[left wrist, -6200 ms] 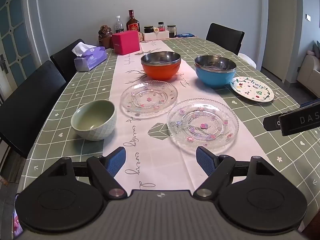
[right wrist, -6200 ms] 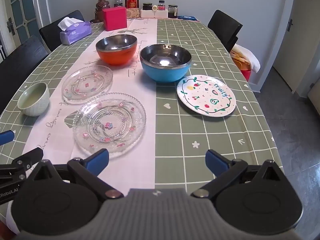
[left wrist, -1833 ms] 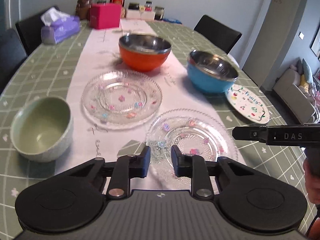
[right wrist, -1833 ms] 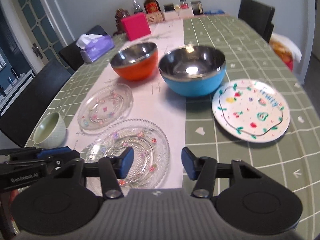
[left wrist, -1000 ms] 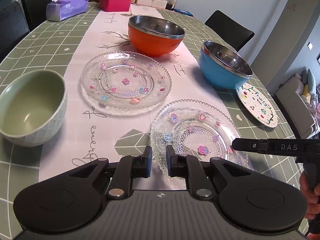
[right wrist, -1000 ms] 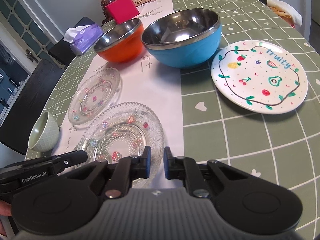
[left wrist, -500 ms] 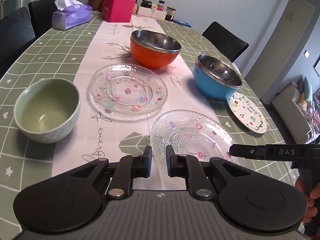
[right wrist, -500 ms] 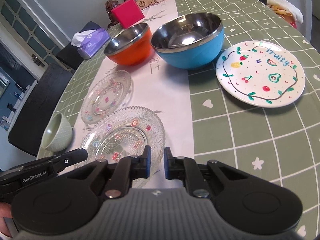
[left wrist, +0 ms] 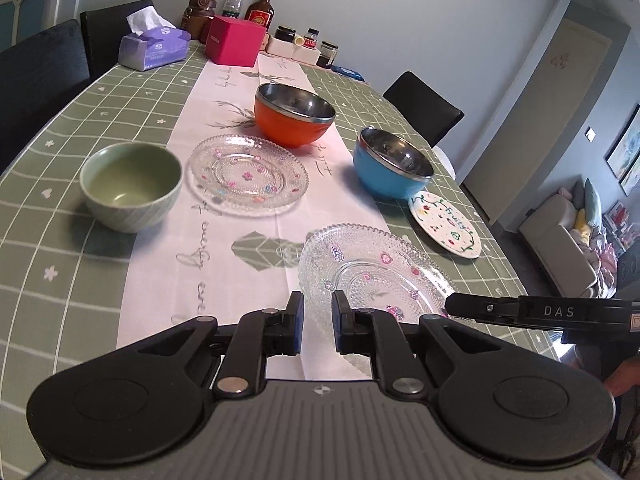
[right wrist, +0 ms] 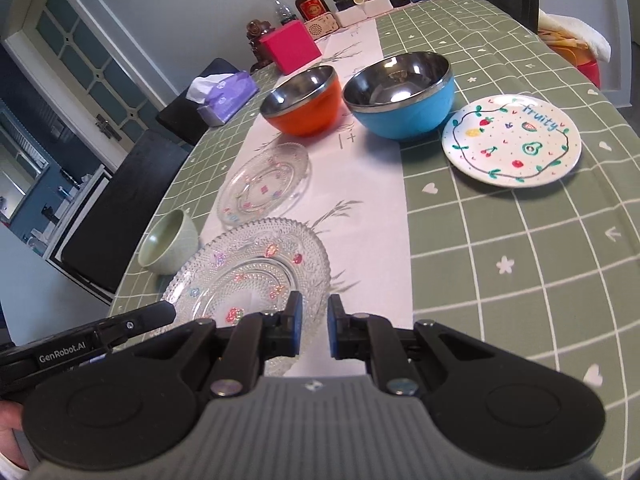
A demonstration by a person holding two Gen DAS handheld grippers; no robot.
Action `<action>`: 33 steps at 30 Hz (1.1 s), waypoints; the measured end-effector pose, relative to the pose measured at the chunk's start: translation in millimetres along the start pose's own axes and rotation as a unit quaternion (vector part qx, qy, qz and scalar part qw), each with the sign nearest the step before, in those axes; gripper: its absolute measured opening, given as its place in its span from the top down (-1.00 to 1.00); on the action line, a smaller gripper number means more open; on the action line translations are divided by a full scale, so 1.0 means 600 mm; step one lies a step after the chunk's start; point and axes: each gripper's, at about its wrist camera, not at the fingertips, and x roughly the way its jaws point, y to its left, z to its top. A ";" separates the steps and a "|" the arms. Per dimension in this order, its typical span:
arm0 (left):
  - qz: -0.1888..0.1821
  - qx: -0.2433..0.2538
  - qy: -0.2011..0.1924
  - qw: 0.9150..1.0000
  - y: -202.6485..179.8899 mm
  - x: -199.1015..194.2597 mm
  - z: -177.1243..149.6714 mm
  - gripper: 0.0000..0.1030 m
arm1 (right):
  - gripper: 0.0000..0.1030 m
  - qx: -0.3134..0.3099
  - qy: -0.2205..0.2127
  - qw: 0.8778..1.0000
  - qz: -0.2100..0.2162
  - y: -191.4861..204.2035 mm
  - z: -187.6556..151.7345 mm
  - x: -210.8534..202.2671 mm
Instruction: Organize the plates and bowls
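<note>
Two grippers, both nearly closed, over the near patterned clear glass plate [left wrist: 376, 268].

Left gripper [left wrist: 316, 322] with only a narrow gap between the blue pads, at the near left rim of that plate; grip on the rim not clear to see. Right gripper [right wrist: 311, 326] equally narrow, at the plate's right edge, contact not sure. Further back: second clear glass plate [left wrist: 248, 174], pale green ceramic bowl [left wrist: 130, 184], orange steel-lined bowl [left wrist: 294, 124], blue steel-lined bowl [left wrist: 392, 166], white fruit-painted plate [right wrist: 512, 140], all on the green checked tablecloth [right wrist: 500, 240].

Both grippers went from wide open to nearly closed: left gripper [left wrist: 317, 322], right gripper [right wrist: 311, 325], each flanking near glass plate [left wrist: 376, 276].
</note>
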 end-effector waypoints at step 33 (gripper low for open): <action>0.081 0.008 0.071 0.994 0.016 0.010 -0.095 0.70 | 0.77 -0.073 0.072 0.994 -0.042 0.039 -0.097 0.045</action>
